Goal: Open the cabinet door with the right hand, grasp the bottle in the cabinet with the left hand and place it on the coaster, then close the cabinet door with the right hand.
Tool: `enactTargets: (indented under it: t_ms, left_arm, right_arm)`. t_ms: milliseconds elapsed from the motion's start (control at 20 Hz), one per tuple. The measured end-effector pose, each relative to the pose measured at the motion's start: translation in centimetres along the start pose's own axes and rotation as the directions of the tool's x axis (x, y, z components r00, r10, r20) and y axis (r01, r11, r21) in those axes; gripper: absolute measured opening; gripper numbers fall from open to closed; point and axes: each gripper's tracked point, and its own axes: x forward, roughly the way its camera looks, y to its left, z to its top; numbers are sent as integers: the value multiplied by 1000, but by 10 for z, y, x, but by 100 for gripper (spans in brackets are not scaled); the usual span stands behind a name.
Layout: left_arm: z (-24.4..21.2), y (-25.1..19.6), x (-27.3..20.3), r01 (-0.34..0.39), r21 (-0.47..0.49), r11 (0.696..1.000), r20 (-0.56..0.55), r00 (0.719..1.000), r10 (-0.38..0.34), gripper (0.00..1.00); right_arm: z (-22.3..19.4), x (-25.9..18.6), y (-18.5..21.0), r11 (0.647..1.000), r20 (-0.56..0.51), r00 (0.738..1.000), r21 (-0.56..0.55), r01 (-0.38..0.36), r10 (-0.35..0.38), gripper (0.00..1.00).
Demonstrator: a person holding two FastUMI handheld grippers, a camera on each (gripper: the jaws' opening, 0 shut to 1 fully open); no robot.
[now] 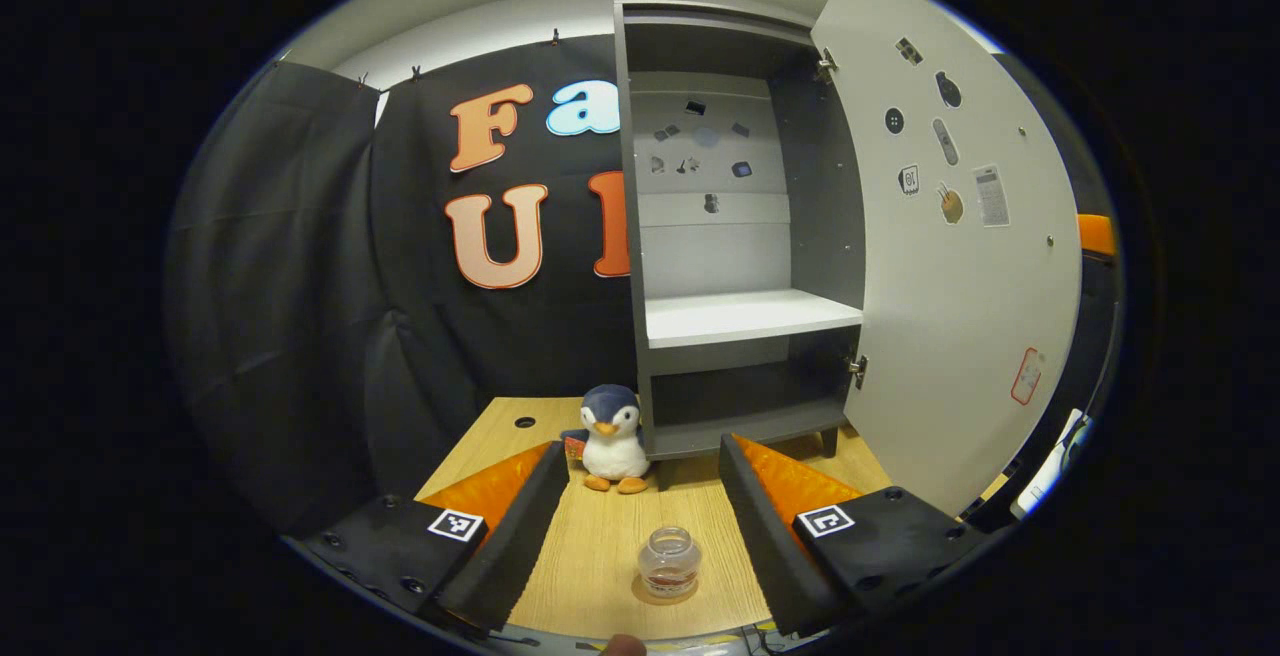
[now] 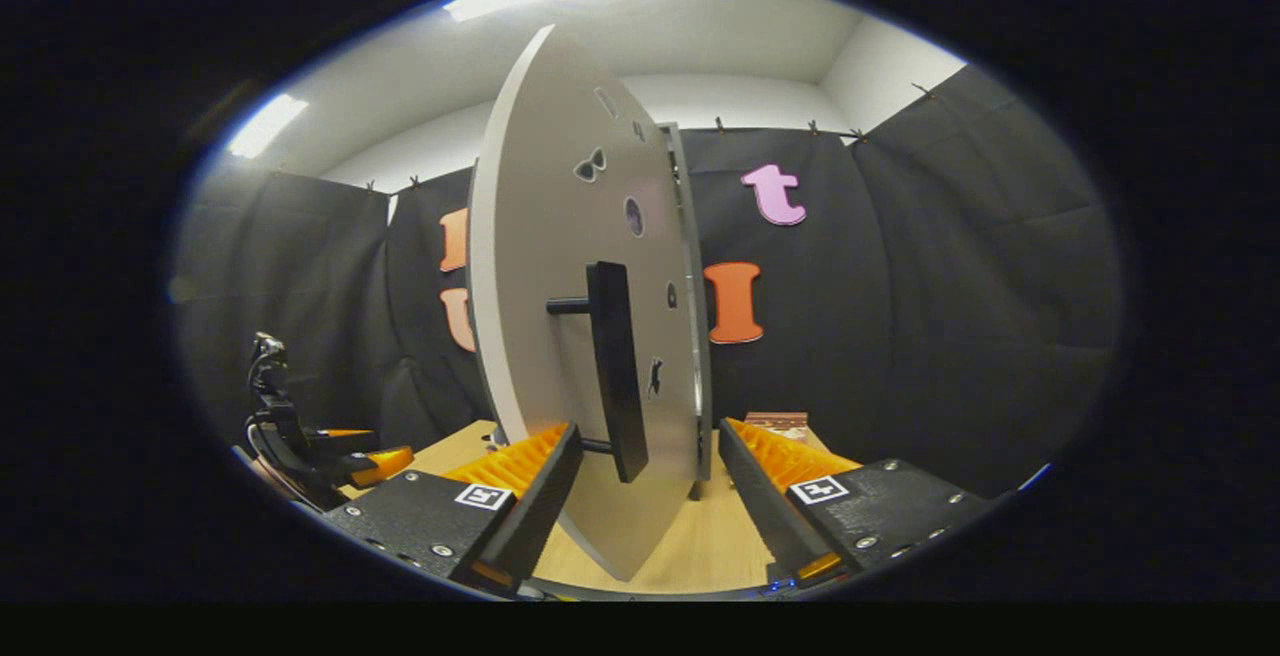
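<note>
Ceiling strip lights (image 2: pixel 262 126) are lighting your booth evenly; fisheye distortion is bowing straight edges, and the rims are blurring.

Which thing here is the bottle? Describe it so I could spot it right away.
Start at the grey cabinet with its door open, then come forward across the wooden table. Past the plush penguin, the bottle stands on a coaster: small, clear, see-through.

No legible text or labels anywhere.
</note>
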Motion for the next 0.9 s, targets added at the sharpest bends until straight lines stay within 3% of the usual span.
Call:
enactTargets:
  t_ms: [400, 450, 500, 550, 650, 900]
  left_arm:
    - [3, 38, 9, -32, -17, 999, -4, 999, 32, 98]
    - [2, 46, 10, -39, -18, 999, -8, 999, 39, 98]
    - [2, 52, 11, -46, -20, 999, -12, 999, 46, 98]
    - [2, 59, 13, -51, -23, 998, -15, 999, 50, 99]
    - [2, 73, 19, -67, -31, 997, -18, 998, 66, 98]
    - [7, 109, 33, -99, -69, 993, -19, 995, 98, 98]
  right_arm:
    - [-4, 34, 42, 995, -5, 997, 53, -81, 81, 87]
    - [-5, 35, 42, 994, -4, 996, 60, -93, 94, 94]
    - [-5, 39, 45, 992, -3, 995, 68, -104, 105, 87]
    - [-6, 44, 53, 991, -4, 994, 69, -112, 112, 94]
    - [-7, 56, 66, 991, 2, 992, 51, -122, 122, 91]
    - [-10, 115, 120, 985, -1, 985, 23, -172, 172, 94]
